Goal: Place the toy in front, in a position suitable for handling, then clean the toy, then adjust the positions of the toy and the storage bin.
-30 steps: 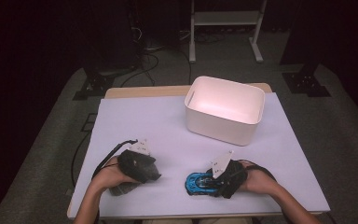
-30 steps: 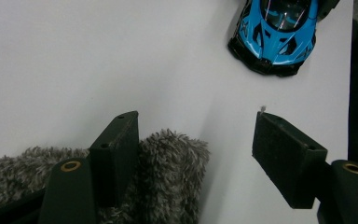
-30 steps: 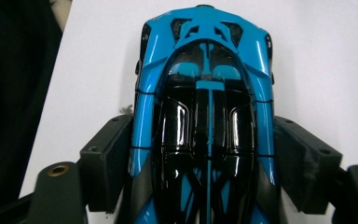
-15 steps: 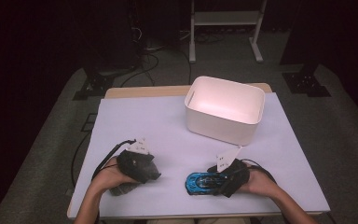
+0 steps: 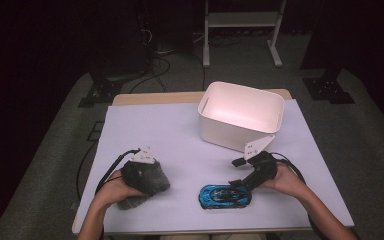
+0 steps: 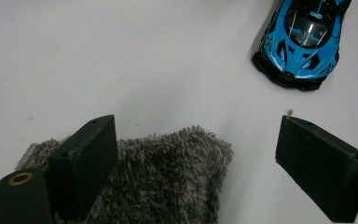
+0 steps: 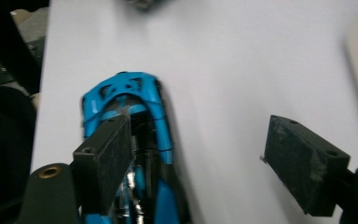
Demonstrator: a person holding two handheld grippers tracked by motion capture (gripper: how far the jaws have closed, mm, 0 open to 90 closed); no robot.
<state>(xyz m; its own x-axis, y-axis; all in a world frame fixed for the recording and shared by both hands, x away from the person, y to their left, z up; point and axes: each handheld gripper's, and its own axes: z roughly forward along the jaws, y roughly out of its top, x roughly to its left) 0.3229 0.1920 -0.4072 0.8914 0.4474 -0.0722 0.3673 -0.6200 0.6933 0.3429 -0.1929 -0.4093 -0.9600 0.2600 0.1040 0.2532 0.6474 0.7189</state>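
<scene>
Lifted off the blue toy car [image 5: 225,196], right hand-held gripper [image 5: 240,172] gapes; left hand-held gripper [image 6: 196,163] (just been opening) straddles grey fuzzy cloth [image 6: 168,177].

Toy car [image 5: 225,196] lying on the table [image 5: 180,130] near its front edge, furry cloth [image 5: 147,181] sitting well to its left, open bin [image 5: 241,115] standing behind the car, toward the table's far right.

In the right gripper view, the rear of the blue toy car [image 7: 135,140] is hidden behind one black jaw and cut off by the bottom edge. In the left gripper view, the grey fuzzy cloth [image 6: 168,177] is cut off at the bottom edge and partly covered by a jaw, and the car's far end is cropped at the top edge.
</scene>
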